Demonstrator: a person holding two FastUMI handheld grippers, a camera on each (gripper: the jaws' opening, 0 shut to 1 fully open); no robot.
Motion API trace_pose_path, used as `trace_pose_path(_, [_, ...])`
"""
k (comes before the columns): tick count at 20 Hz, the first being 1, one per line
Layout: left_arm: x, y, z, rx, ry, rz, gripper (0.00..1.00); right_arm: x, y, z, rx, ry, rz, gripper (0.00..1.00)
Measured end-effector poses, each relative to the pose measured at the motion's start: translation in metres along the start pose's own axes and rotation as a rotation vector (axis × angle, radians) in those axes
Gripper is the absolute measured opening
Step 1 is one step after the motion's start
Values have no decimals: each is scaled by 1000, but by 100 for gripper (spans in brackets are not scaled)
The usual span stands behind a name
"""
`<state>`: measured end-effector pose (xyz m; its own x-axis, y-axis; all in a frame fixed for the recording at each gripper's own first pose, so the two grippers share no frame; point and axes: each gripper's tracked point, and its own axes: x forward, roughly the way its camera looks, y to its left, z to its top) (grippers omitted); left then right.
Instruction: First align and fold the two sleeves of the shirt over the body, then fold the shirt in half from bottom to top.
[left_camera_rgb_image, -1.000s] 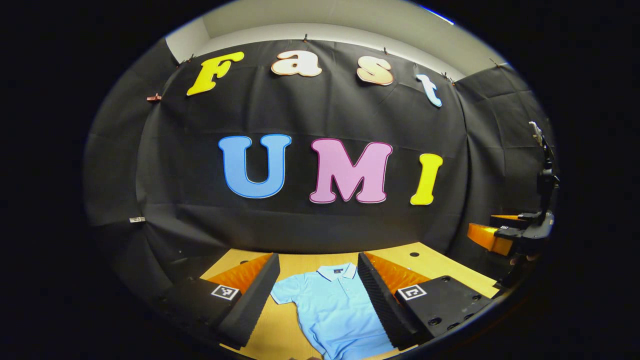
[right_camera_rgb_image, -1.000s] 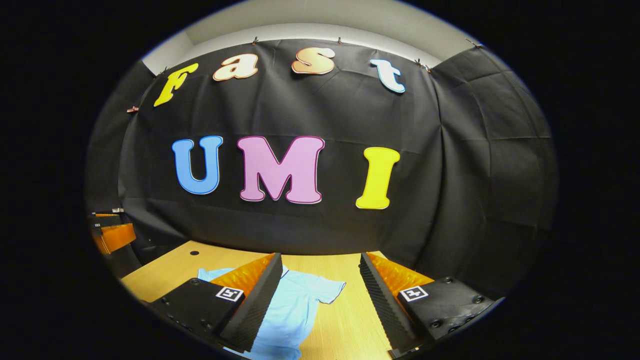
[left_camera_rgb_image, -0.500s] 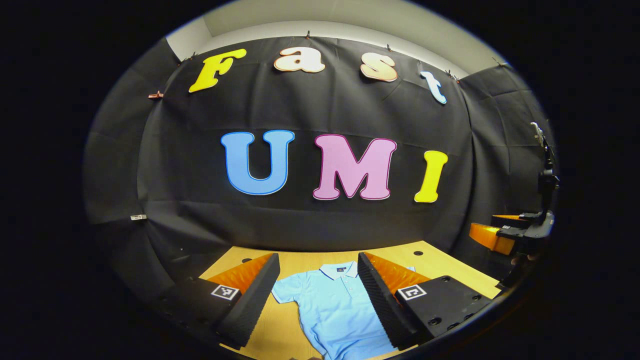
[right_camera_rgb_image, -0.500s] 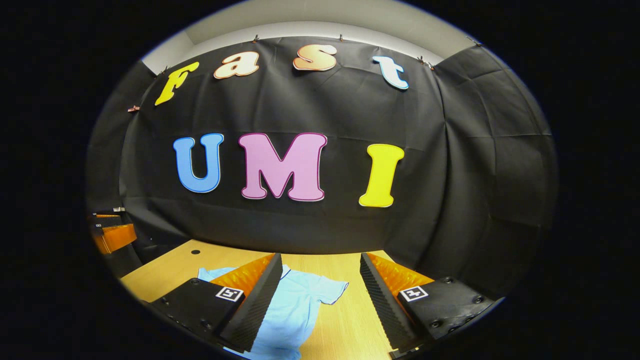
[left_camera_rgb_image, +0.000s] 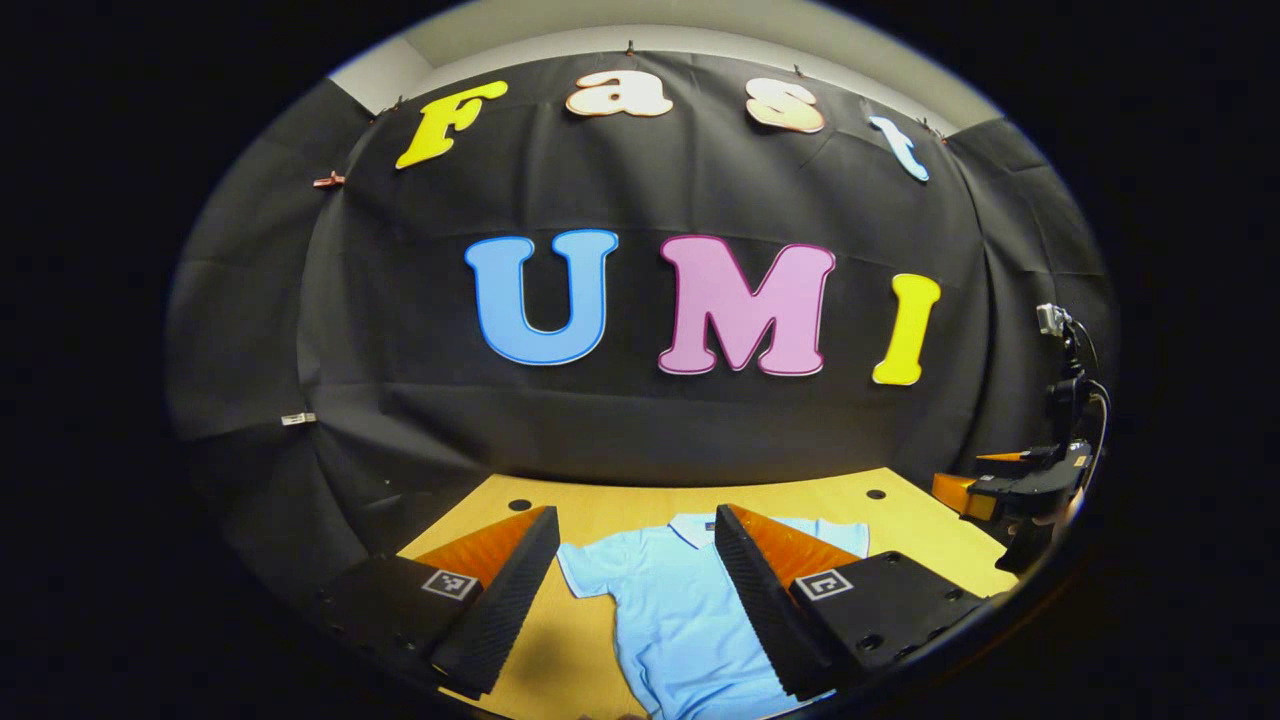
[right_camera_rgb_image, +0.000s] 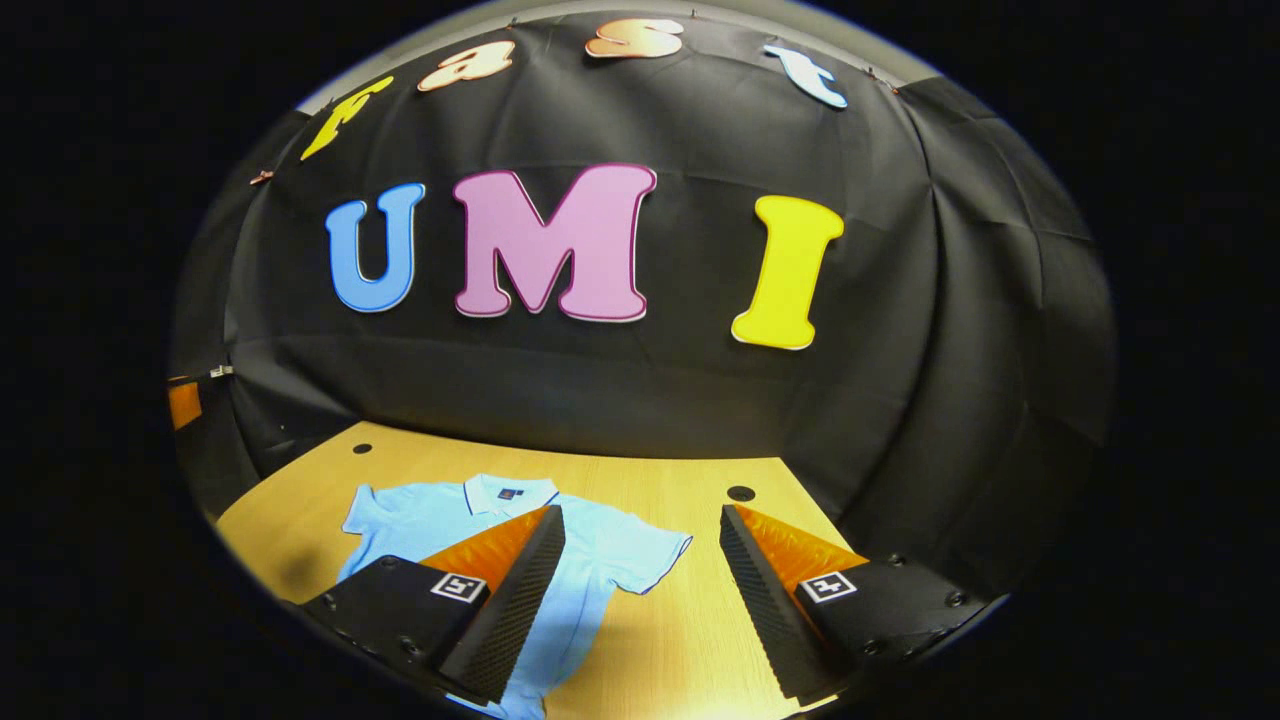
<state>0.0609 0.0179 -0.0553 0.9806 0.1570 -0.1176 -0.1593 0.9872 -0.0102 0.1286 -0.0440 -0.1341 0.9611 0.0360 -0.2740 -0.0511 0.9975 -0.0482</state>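
Fingers of the left hand-held gripper (left_camera_rgb_image: 632, 600) stand wide apart and hold nothing; the right hand-held gripper (right_camera_rgb_image: 640, 600) is likewise spread and empty. Beyond them the shirt (right_camera_rgb_image: 610, 560) lies flat, collar away, on the tabletop (right_camera_rgb_image: 690, 475), sleeves (right_camera_rgb_image: 655, 550) still out. Being thin soft cloth, it should drape and slide, so pinching each sleeve at its hem looks best.

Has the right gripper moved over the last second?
Yes. In the right gripper view the wall has slid up and more table and shirt show past the open right gripper, so it has tipped downward.
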Motion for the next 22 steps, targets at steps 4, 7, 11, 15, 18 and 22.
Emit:
trace_pose_path(4, [17, 10, -17, -30, 51, 66, 99, 52, -5, -27, -38, 61, 30, 97])
trace_pose_path(7, [28, 12, -26, -49, 79, 105, 99, 89, -7, -50, -54, 119, 63, 98])
trace_pose_path(11, [44, 14, -40, -22, 122, 145, 99, 133, -21, -80, -14, 202, 62, 98])
trace_pose_path(15, [58, 12, -47, -18, 152, 161, 99, 175, -39, -113, -8, 273, 43, 98])
trace_pose_path(18, [63, 9, -49, -7, 161, 165, 99, 211, -49, -141, -40, 348, 39, 98])
trace_pose_path(22, [77, 3, -53, -3, 177, 158, 99, 244, -50, -170, -36, 440, 66, 97])
